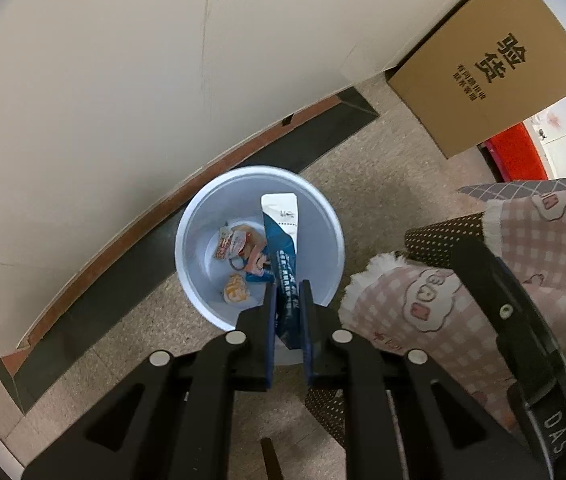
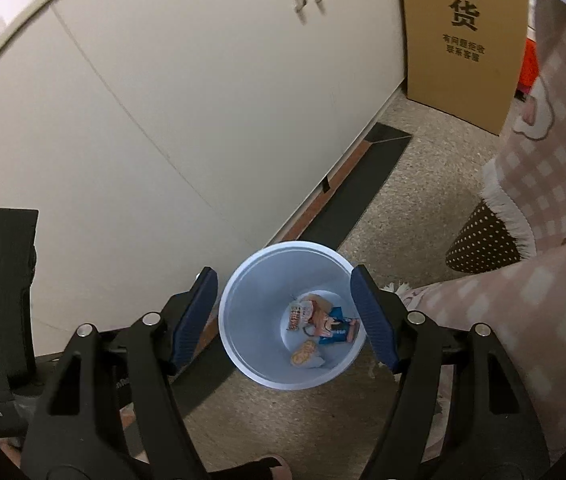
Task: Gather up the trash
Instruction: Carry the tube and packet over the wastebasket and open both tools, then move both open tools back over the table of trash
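Note:
A pale blue trash bin (image 1: 203, 220) stands on the floor by the cabinets, with several snack wrappers (image 1: 239, 252) at its bottom. My left gripper (image 1: 287, 292) is shut on a blue and white wrapper (image 1: 283, 240) and holds it upright over the bin's near rim. In the right wrist view the same bin (image 2: 243, 320) sits between the fingers of my right gripper (image 2: 285, 292), which is open, empty and above the bin. Wrappers (image 2: 319, 324) lie at its bottom there too.
Cream cabinet doors (image 2: 163, 100) run behind the bin, with a dark baseboard strip (image 1: 315, 136). A cardboard box (image 1: 495, 64) leans at the right. The person's pink checked clothing (image 1: 463, 300) is close on the right. The floor (image 2: 403, 200) is speckled beige.

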Action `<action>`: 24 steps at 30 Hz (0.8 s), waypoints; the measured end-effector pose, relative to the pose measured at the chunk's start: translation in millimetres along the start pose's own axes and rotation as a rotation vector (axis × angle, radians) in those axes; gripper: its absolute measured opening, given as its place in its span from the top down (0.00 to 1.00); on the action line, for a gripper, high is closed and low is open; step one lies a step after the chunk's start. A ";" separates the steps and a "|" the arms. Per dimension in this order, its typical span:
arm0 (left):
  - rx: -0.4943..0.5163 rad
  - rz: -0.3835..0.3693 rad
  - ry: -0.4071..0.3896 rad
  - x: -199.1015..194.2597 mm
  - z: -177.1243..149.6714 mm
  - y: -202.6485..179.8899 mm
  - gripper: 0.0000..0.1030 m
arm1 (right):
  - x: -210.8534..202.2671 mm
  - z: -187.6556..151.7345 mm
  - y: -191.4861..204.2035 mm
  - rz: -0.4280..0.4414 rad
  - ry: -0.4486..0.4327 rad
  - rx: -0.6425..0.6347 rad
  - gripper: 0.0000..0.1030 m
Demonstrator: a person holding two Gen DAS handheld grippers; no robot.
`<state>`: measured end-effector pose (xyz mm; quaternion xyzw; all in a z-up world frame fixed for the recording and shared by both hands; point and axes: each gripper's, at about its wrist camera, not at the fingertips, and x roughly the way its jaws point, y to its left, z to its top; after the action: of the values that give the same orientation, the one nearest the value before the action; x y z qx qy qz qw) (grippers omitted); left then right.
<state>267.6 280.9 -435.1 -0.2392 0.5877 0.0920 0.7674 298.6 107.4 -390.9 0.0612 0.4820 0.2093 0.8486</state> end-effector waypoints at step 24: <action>-0.193 0.019 -0.278 -185.4 -59.8 35.0 0.40 | -123.1 -0.9 62.3 0.280 -0.016 0.048 0.33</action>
<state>147.4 308.9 -280.4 -0.2910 0.4667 0.1876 0.8138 224.2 112.7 -274.8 0.1499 0.4669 0.3135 0.8132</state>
